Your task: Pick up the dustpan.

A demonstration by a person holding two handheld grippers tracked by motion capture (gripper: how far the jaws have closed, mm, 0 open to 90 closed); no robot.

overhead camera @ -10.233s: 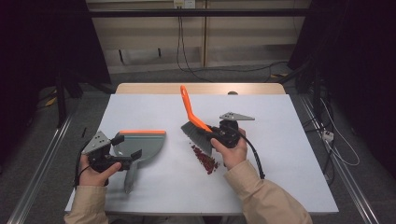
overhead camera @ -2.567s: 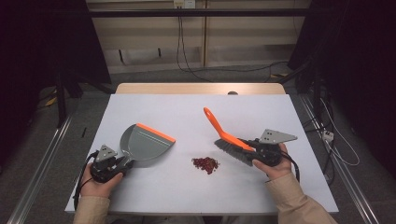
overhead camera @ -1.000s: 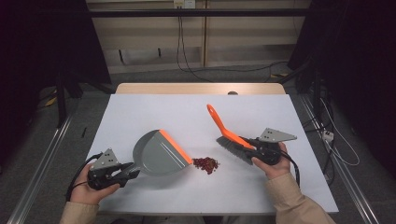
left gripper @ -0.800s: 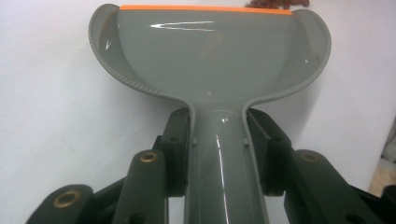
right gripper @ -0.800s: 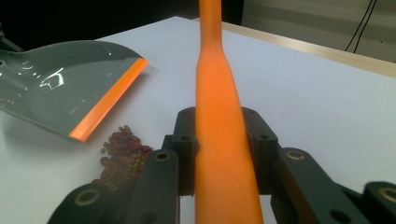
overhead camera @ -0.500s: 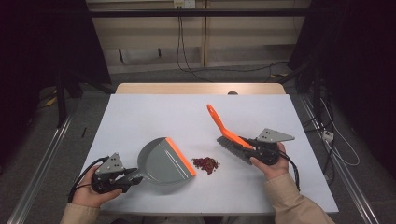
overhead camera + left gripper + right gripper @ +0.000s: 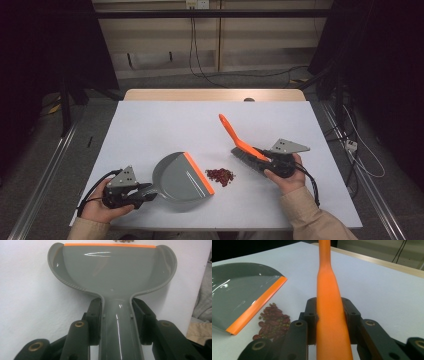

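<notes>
The grey plastic dustpan with an orange rubber lip (image 7: 181, 176) lies flat on the white table (image 7: 150, 125) at its near left, its lip turned toward the small heap of dark red beans (image 7: 220, 176) just beside it. The left gripper (image 7: 145, 190), held in the person's left hand (image 7: 100, 207), has its 2 black jaws clamped on the dustpan's narrow handle; in the left gripper view the pads press both sides of the glossy grey neck (image 7: 117, 322), and the pan's ribbed rim curves wide above it. A few beans show just past the orange lip (image 7: 110, 245) there.

To the right of the heap, the right gripper (image 7: 262, 161), in the right hand (image 7: 286, 177), grips the orange-handled hand brush (image 7: 240, 145); its dark bristles rest on the table near the beans, apart from them, and the smooth handle tilts up and away. In the right gripper view both jaws squeeze the matt orange handle (image 7: 329, 315), with the beans (image 7: 273, 321) and the dustpan (image 7: 239, 300) at the left.

Nothing lies between the beans and the lip. Farther off, the table's pale wooden edge (image 7: 215, 94) borders it, with cables (image 7: 200, 60) on the floor beyond.
</notes>
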